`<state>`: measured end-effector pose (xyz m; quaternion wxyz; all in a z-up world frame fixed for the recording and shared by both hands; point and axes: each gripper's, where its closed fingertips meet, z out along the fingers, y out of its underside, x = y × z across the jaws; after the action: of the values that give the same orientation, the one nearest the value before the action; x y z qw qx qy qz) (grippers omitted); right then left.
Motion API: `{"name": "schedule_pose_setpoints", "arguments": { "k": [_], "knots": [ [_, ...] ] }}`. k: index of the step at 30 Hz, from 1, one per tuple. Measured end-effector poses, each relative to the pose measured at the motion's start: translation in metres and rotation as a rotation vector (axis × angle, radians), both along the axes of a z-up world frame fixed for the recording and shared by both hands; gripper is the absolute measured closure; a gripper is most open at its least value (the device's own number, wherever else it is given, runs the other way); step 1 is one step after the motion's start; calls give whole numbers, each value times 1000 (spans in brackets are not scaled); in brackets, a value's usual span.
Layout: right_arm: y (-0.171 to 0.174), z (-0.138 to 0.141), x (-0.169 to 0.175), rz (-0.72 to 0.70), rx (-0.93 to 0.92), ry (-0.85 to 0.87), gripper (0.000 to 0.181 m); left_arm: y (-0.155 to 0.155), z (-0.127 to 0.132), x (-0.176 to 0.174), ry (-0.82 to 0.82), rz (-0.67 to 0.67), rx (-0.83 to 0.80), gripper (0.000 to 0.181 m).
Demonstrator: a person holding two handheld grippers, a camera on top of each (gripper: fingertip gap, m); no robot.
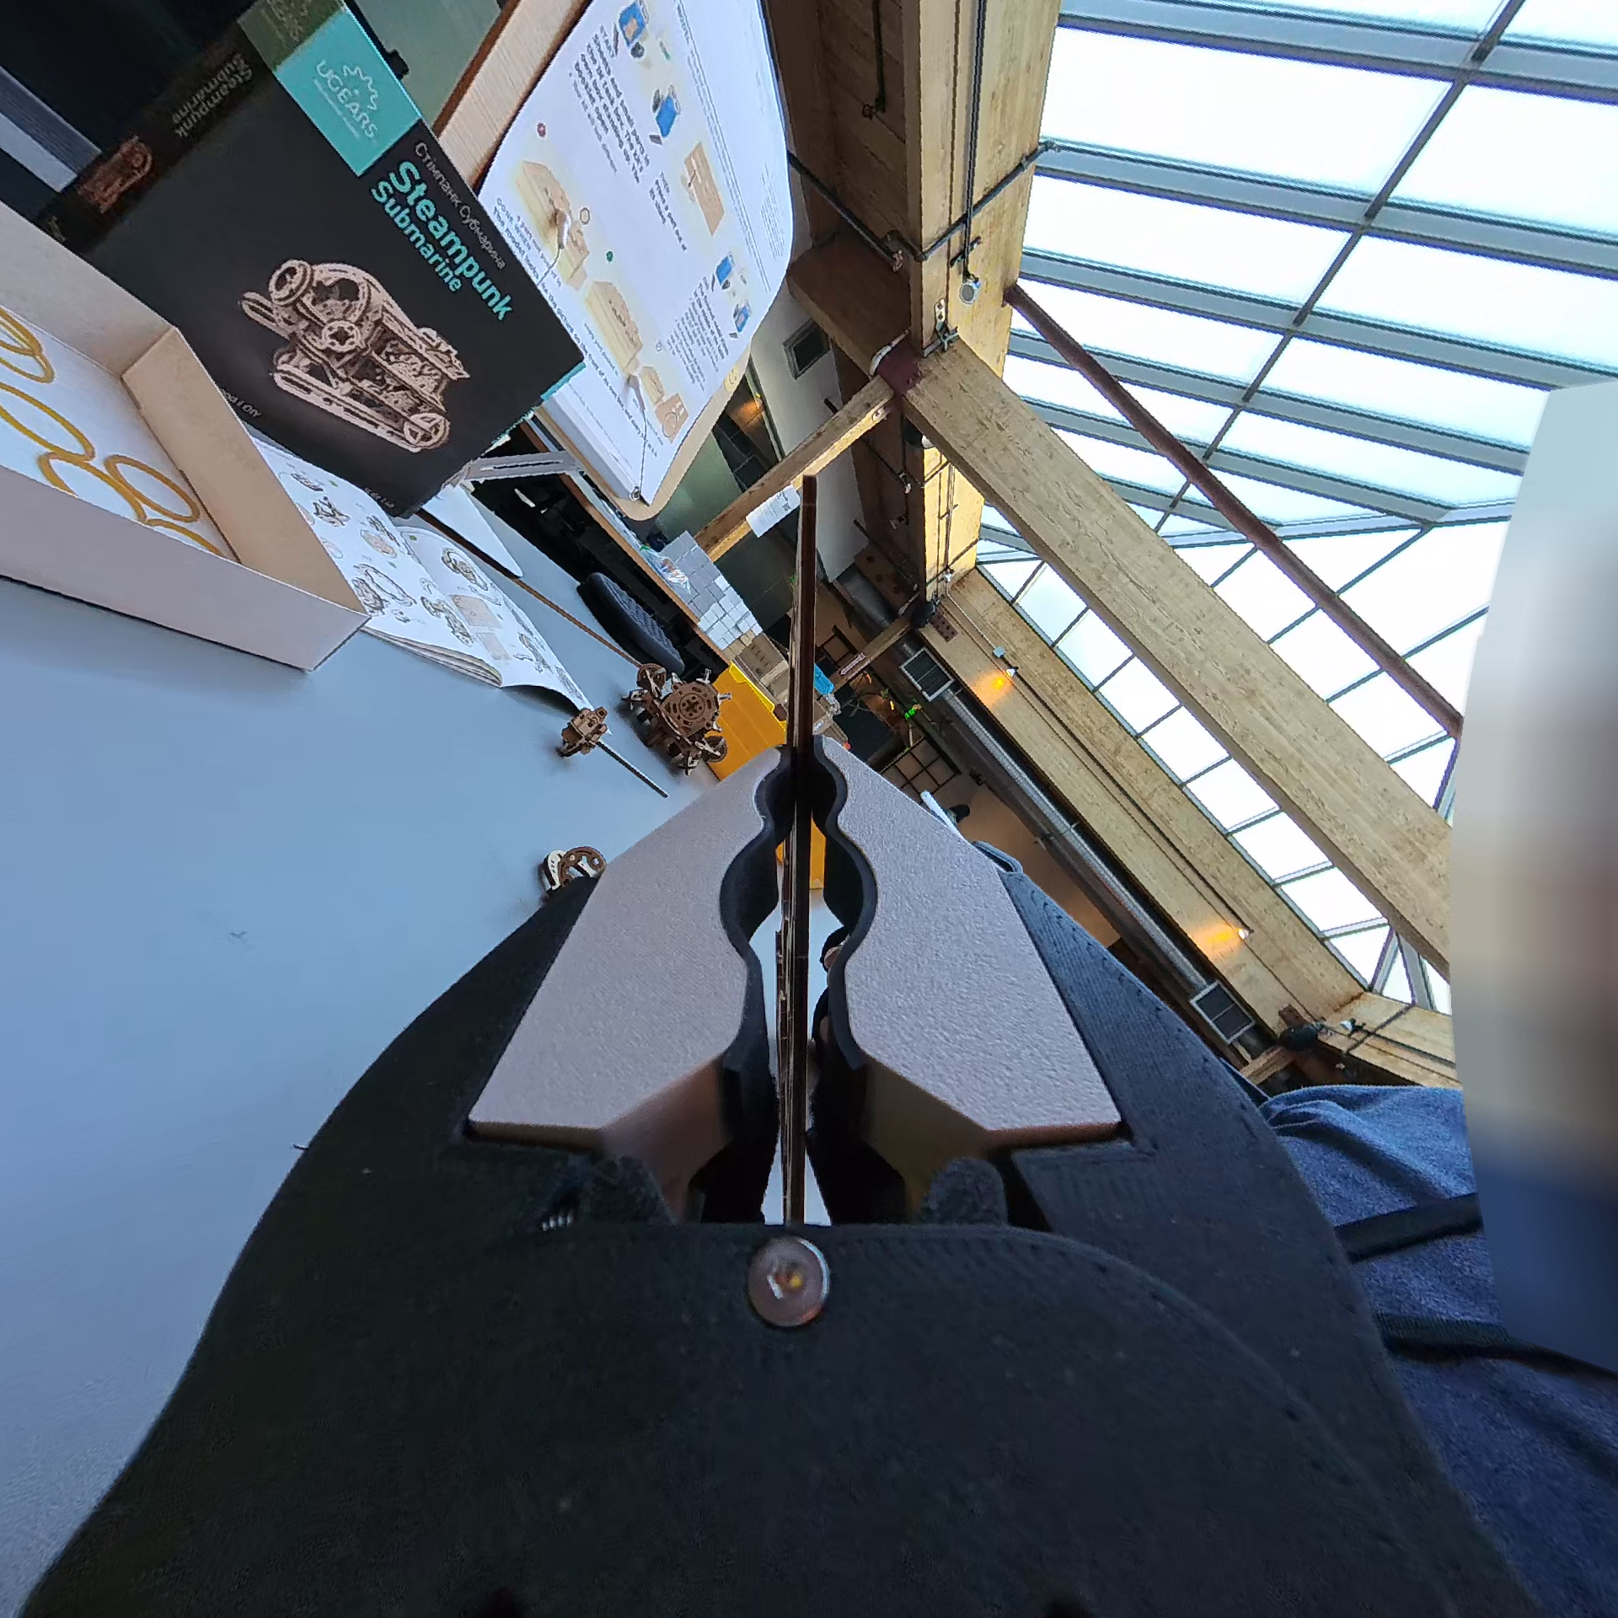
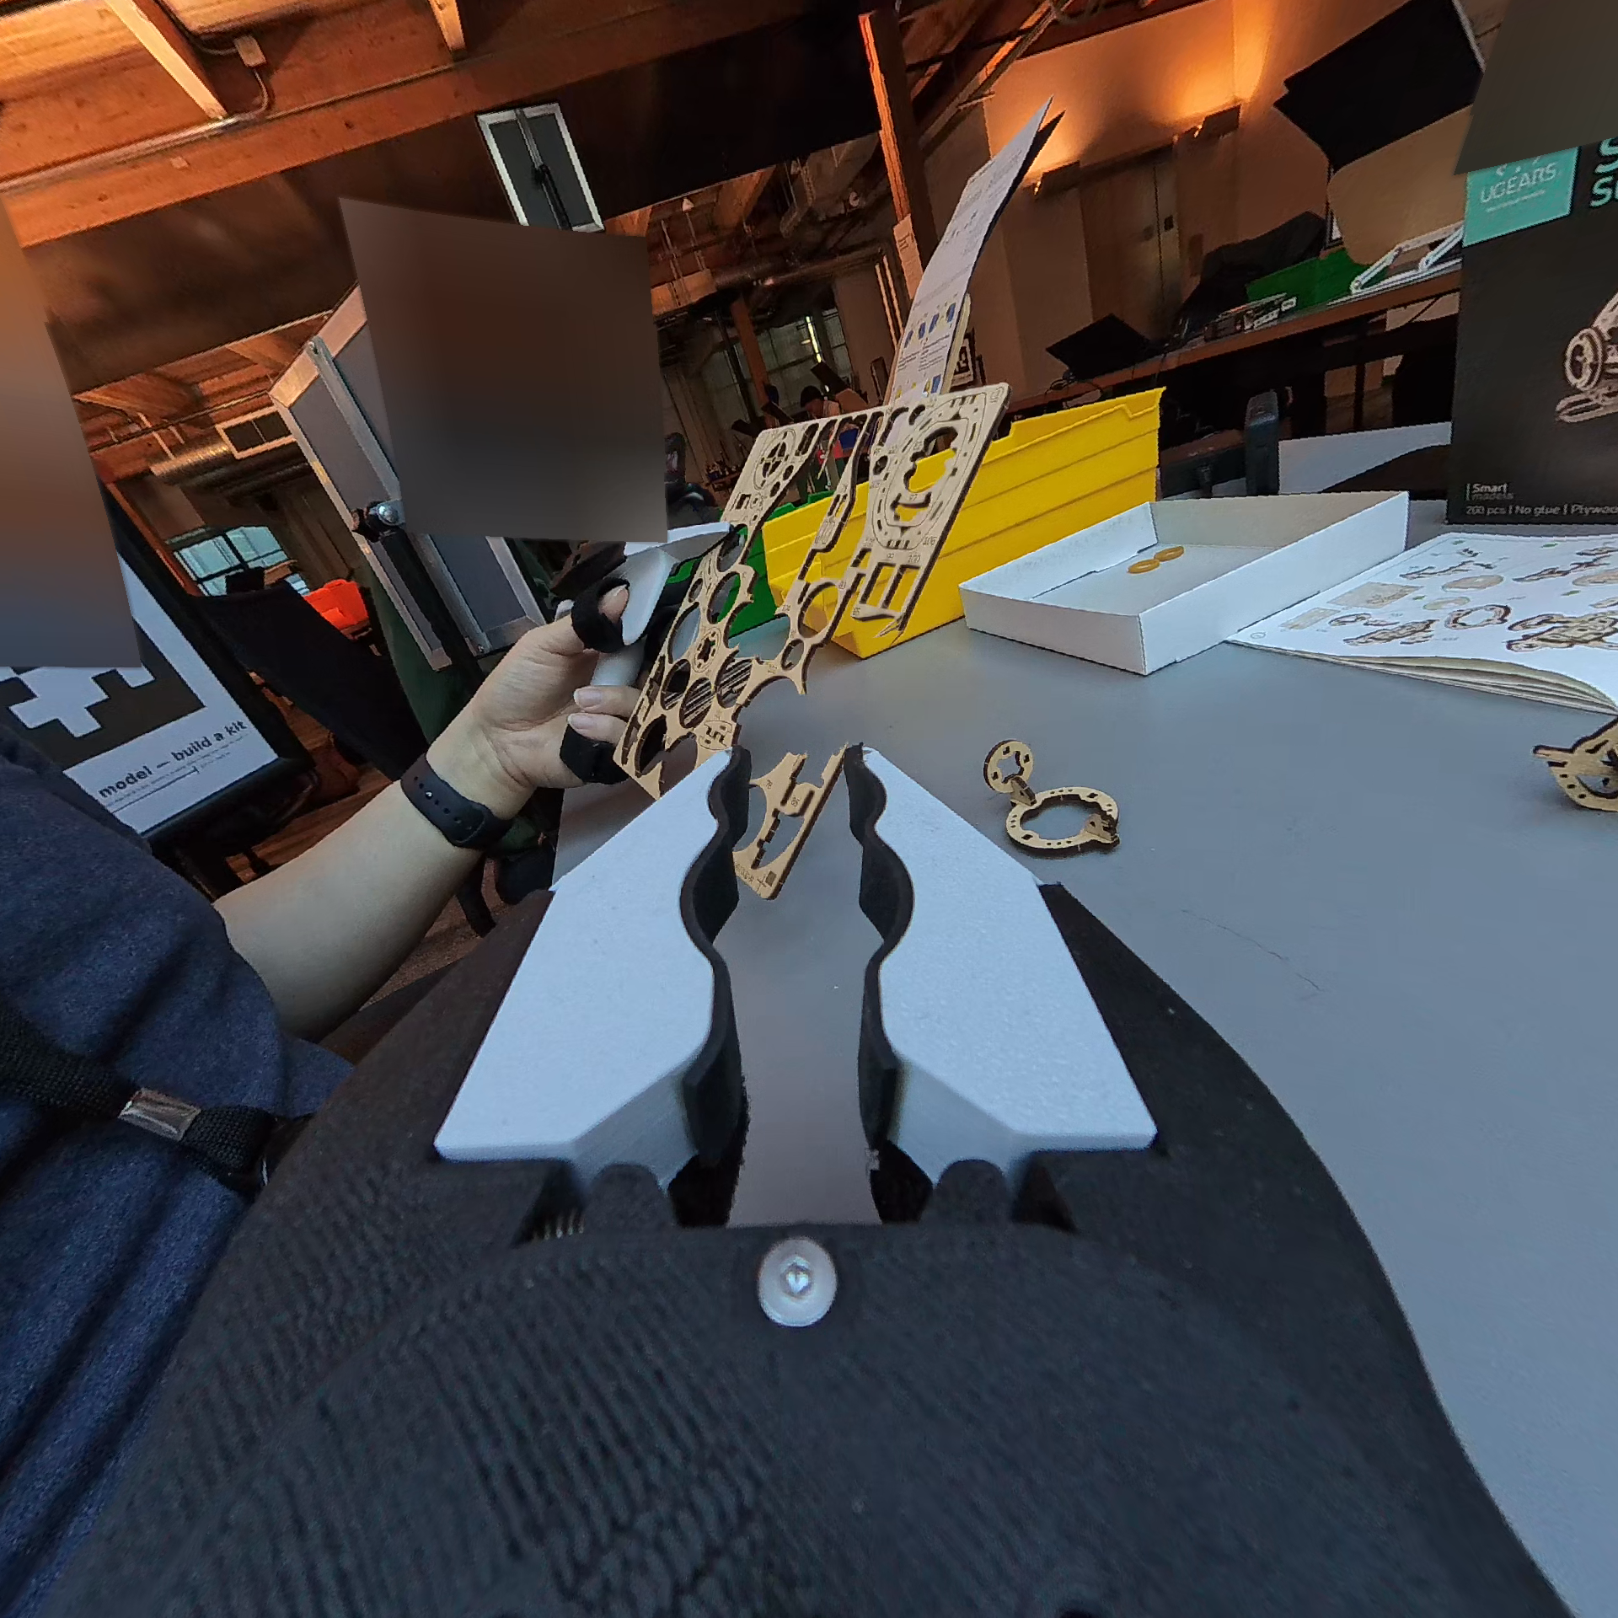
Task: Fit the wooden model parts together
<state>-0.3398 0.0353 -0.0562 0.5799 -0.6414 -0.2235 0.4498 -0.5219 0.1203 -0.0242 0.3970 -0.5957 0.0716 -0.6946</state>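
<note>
My left gripper [image 1: 801,755] is shut on a thin laser-cut plywood sheet [image 1: 804,613], seen edge-on and held upright above the grey table [image 1: 219,875]. In the right wrist view a hand holds that gripper [image 2: 700,547] at the sheet's left edge, and the sheet [image 2: 875,525] shows many empty cut-outs. My right gripper [image 2: 797,762] is open and empty. The sheet's lower corner [image 2: 788,823] shows in the gap between its fingertips; I cannot tell if it touches them. A small ringed wooden part [image 2: 1055,810] lies on the table to the right.
Small wooden sub-assemblies [image 1: 678,714] lie on the table, and one shows at the right edge [image 2: 1585,779]. Behind stand a white tray [image 2: 1182,604], an open instruction booklet [image 2: 1445,613], the dark kit box [image 2: 1541,368] and a yellow bin [image 2: 1051,508]. The gap from one gripper's tips to the other's is roughly 20 cm.
</note>
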Motion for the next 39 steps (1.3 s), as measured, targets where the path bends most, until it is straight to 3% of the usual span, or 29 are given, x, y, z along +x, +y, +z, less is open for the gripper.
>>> {"name": "schedule_pose_setpoints", "arguments": {
  "k": [12, 15, 18, 25, 30, 34, 39],
  "knots": [
    [7, 1, 5, -24, -33, 44, 160, -12, 4, 3, -24, -54, 52, 181],
    [23, 22, -2, -4, -99, 137, 145, -21, 3, 6, -26, -89, 72, 181],
    [42, 37, -25, 97, -152, 95, 141, -27, 0, 7, -31, -100, 77, 181],
    [65, 31, -54, 193, -181, 61, 152, -34, -2, 17, -15, -130, 69, 181],
    [60, 32, -45, 302, -284, 180, 155, -36, -3, 31, -24, -154, 85, 181],
    [66, 25, -33, 276, -298, 143, 156, -32, -7, 42, -24, -166, 84, 181],
    [64, 20, -25, 300, -286, 130, 180, -26, -14, 50, -10, -144, 76, 181]
  ]
}}
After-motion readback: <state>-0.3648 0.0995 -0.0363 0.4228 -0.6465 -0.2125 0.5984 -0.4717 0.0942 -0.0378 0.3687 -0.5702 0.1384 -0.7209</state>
